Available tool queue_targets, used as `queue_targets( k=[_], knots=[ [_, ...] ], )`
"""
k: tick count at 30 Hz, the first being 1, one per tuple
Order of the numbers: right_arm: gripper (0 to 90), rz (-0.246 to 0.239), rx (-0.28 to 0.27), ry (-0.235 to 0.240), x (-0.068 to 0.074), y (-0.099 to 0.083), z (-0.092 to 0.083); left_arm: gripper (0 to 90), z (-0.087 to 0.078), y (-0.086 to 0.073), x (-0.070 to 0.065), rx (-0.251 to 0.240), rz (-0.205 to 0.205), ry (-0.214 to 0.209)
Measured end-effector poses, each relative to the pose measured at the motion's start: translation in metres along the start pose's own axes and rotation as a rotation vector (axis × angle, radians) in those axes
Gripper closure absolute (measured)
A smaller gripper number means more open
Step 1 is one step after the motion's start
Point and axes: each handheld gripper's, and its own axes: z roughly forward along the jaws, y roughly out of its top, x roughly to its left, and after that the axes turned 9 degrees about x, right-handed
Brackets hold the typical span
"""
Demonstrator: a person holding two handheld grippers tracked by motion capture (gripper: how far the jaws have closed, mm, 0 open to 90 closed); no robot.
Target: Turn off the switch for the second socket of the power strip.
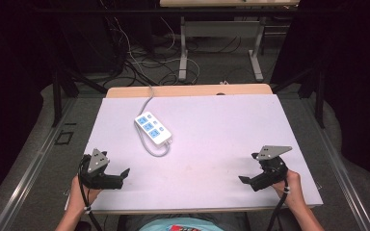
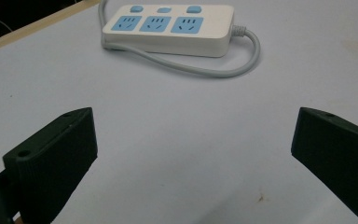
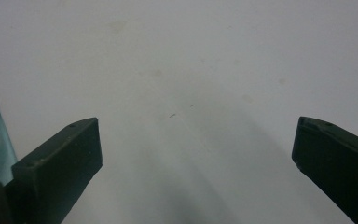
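White power strip (image 2: 168, 29) lies ahead of the wide-open left gripper (image 2: 193, 154) (well apart).

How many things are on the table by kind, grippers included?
Power strip: 1, with 3 blue sockets and 3 blue switches
Grippers: 2, left gripper and right gripper, both open, holding nothing
Total: 3

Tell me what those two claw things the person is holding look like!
Each is black. The left gripper and the right gripper both have two chunky black jaws with flat faces, and a small round hole shows near each tip. A grey three-cornered plate sits on top of each. A black cable trails back from each one past the wrist.
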Motion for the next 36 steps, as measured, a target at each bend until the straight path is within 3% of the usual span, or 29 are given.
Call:
queue_targets(
  k=[4,9,14,20,25,28,36],
  knots=[
    [1.1,-0.002,0.002,-0.004,0.0,0.0,0.0,0.2,0.002,0.003,0.001,-0.001,-0.014,0.012],
    [1.2,-0.008,0.003,-0.008,-0.001,0.0,0.0,0.2,0.005,0.01,-0.001,0.008,0.006,0.013],
    [1.2,-0.012,0.013,-0.006,-0.001,0.001,0.0,0.0,0.01,0.015,-0.003,-0.02,-0.007,0.006],
    [1.2,-0.003,0.004,-0.014,0.001,0.0,-0.001,0.0,0.012,0.016,-0.001,-0.013,-0.021,0.008],
    [1.2,0.0,0.004,-0.017,0.001,0.0,0.0,0.0,0.012,0.021,-0.001,-0.032,-0.011,0.031],
    [1.2,0.002,0.023,-0.011,0.001,0.0,-0.002,0.0,0.015,0.023,-0.001,-0.032,-0.006,0.027],
    [1.2,-0.004,0.005,-0.021,-0.001,-0.001,0.001,0.0,0.023,0.029,0.001,-0.032,-0.008,0.034]
  ],
)
